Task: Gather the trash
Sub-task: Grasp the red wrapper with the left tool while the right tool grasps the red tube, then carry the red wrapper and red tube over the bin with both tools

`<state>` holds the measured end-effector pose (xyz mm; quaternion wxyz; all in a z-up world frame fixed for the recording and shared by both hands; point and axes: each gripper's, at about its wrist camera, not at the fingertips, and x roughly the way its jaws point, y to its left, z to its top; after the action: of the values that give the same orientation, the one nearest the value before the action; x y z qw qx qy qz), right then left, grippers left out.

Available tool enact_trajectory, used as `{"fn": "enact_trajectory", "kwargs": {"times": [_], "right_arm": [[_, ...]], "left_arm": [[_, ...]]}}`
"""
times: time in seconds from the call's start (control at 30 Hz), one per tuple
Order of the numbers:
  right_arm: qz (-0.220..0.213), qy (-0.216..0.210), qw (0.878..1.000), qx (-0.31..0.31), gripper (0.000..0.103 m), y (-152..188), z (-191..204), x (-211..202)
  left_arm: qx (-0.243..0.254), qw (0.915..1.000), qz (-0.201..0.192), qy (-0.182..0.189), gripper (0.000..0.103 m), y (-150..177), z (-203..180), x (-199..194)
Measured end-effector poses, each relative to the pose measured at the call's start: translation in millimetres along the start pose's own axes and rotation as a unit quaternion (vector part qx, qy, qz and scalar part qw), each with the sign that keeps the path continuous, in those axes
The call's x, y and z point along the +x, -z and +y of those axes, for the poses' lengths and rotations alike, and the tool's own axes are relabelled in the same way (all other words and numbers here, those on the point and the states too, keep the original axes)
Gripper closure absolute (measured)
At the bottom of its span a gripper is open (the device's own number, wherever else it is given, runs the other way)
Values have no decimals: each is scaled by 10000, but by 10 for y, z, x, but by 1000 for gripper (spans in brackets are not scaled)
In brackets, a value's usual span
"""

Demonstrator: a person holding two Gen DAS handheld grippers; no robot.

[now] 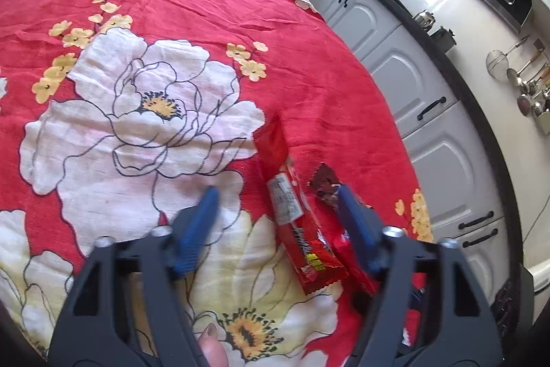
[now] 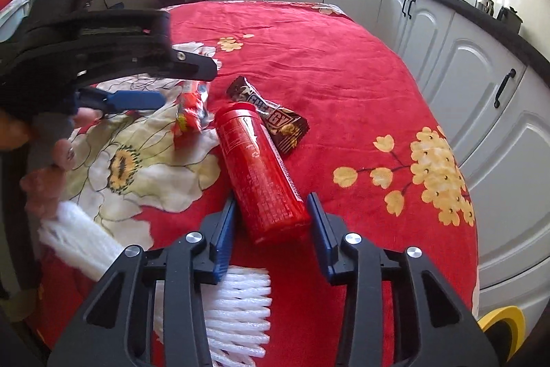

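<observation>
In the left wrist view the right blue finger (image 1: 357, 222) covers part of the dark brown wrapper (image 1: 325, 183), and the near end of the red can is hidden behind it. The left gripper (image 1: 278, 195) stands about half open over the red snack wrapper (image 1: 302, 229) on the floral tablecloth (image 1: 172, 23); the pads do not press it. The right gripper (image 2: 273, 208) is half open around the near end of the red can (image 2: 261, 171); I cannot tell if the pads touch it. White foam netting (image 2: 237, 305) lies partly under this gripper.

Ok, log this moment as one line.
task: collect trash | left gripper: open astride red wrapper | right gripper: astride red canister, grip unclear | brown wrapper: on tablecloth
</observation>
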<state>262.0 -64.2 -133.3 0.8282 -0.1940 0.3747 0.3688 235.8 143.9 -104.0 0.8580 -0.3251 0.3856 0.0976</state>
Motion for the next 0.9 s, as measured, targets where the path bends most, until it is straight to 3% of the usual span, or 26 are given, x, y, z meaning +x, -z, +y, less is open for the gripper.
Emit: {"fn": "enact_trajectory", "kwargs": {"times": [0.03, 0.2, 0.4, 0.57, 0.9], "right_arm": [[-26, -10, 10000, 37, 67, 12, -5, -24], [-287, -53, 9994, 197, 70, 74, -24, -198], [-682, -87, 9968, 398, 73, 118, -52, -499], [-970, -119, 9930, 668, 75, 177, -166, -747], [-1354, -88, 9819, 1319, 76, 445, -471, -1173]], "left_arm": [[42, 10000, 3, -56, 67, 6, -3, 7], [44, 10000, 43, 68, 93, 40, 72, -12], [244, 9991, -199, 280, 97, 63, -15, -259], [714, 9953, -471, 457, 97, 119, -290, -530], [1380, 9851, -463, 916, 97, 416, -897, -685]]}}
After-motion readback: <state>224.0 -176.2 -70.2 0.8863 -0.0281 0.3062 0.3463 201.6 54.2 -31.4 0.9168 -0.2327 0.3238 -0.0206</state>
